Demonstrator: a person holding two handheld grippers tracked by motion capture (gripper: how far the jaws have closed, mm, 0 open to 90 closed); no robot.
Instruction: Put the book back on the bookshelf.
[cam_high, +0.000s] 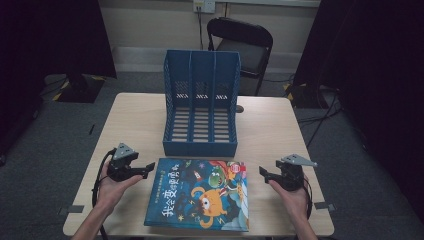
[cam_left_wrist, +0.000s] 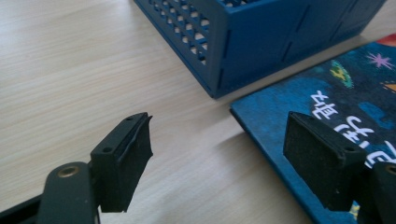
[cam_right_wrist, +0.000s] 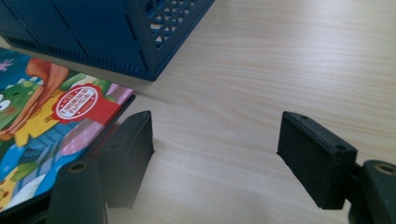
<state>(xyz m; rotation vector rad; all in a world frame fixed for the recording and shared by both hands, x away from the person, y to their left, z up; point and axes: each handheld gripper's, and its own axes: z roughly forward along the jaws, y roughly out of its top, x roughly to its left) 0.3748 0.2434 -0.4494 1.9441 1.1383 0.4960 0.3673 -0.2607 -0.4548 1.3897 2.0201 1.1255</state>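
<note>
2 claws hang spread and empty: the left claw at lower left, the right claw at lower right, flanking the picture book lying flat at bottom centre on the counter. Slide each under an opposite edge evenly before lifting toward the blue file rack.
</note>
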